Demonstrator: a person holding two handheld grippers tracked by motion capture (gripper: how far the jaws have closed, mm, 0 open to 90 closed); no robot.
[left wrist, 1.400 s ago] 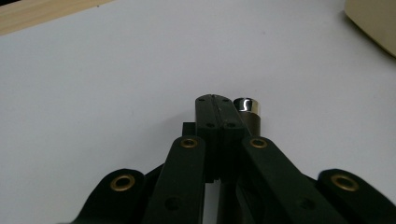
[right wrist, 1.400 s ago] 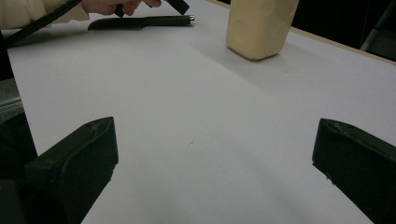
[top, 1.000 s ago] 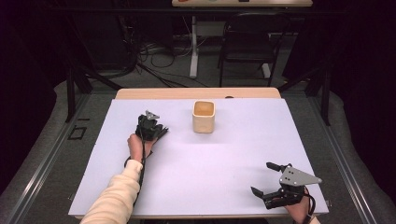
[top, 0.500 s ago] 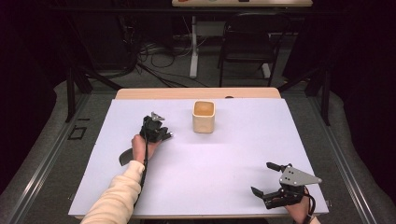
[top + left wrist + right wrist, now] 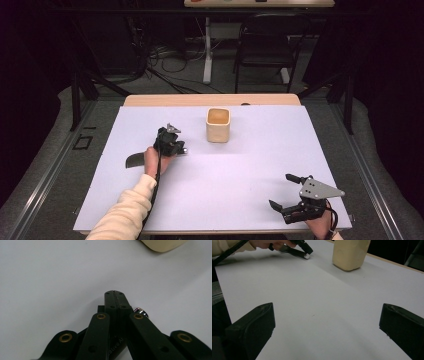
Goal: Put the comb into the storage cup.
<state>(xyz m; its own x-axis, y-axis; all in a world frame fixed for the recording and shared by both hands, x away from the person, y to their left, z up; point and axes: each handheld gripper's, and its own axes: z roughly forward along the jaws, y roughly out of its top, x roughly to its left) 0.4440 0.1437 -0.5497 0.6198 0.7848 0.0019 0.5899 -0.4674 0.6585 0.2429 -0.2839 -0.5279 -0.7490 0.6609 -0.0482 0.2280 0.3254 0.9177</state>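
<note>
I'm seeing a cream sleeve [image 5: 122, 215], a black cable [image 5: 153, 192] trailing beside it, black grippers with brass-ringed holes [image 5: 101, 316], and a grey three-cornered plate [image 5: 318, 189] topping the right gripper [image 5: 285, 192].

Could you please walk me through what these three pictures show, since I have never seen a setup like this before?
There is no robot here: a person sits at a table covered in white and holds a hand tool with two black jaws in each hand. The high view looks down from above the person. The other two pictures come from small cameras riding on the tools, looking along their jaws.

The left gripper sits near the middle of the table with its jaws pressed together. A small shiny metal piece shows beside them; I cannot tell what it is, or whether it is held. The right gripper rests at the near right corner, jaws wide apart, holding nothing.

A cream-coloured cup stands upright towards the far edge, touched by neither tool.
</note>
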